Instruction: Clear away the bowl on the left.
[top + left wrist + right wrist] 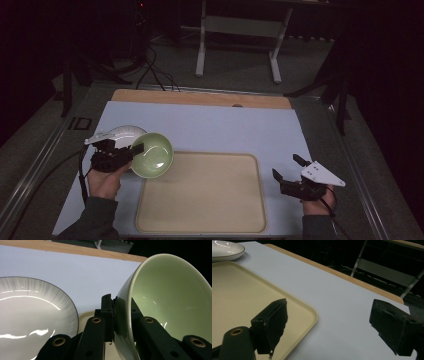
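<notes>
A green bowl [152,155], tilted, is clamped by its rim in the left gripper [131,150] over the tray's [200,220] left corner; the right gripper [289,168] is held beside the tray, jaws apart.

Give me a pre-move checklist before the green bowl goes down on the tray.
1. Grip on green bowl: left gripper pinches its rim wall, one jaw inside, one outside: ok.
2. Bowl attitude: tipped steeply, opening sideways: not ok for setting down flat.
3. Beige tray surface bare where it shows: ok.
4. White plate sits beside the bowl, touching or apart: cannot tell.
5. Right gripper open, holding nothing, off the tray's right edge: ok.
6. Bowl contents: inside looks empty: ok.
</notes>
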Motion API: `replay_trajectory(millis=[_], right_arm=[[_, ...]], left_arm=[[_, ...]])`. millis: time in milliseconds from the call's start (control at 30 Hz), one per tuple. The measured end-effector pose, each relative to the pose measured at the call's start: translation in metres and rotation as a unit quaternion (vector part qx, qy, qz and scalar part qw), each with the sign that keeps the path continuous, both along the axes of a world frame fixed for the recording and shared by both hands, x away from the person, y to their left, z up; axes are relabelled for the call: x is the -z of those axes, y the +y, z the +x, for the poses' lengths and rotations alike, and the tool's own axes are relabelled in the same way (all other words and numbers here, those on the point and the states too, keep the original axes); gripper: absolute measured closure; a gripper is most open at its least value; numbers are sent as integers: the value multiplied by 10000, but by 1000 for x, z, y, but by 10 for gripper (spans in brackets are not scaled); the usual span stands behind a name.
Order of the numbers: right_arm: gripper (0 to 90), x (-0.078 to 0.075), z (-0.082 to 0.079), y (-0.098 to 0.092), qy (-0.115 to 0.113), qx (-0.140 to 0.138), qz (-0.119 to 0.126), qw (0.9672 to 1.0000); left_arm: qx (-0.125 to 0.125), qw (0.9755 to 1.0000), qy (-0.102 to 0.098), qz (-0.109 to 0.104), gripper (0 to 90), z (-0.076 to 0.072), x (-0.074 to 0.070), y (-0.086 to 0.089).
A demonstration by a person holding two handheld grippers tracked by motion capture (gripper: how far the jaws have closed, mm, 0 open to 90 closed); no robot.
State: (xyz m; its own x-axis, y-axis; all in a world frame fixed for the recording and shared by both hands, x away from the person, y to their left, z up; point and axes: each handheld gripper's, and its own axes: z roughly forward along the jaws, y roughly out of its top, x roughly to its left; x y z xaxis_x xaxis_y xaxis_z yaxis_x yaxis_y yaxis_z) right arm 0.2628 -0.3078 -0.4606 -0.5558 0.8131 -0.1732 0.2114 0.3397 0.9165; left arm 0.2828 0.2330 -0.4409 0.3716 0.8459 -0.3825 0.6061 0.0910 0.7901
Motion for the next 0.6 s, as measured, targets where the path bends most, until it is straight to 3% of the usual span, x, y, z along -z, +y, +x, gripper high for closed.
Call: replay_trajectory(millis=[600], right_arm=[[146, 0, 0, 0, -2, -4, 1, 10000]], left_arm=[[229, 9997, 24, 8, 826, 1, 3, -15]])
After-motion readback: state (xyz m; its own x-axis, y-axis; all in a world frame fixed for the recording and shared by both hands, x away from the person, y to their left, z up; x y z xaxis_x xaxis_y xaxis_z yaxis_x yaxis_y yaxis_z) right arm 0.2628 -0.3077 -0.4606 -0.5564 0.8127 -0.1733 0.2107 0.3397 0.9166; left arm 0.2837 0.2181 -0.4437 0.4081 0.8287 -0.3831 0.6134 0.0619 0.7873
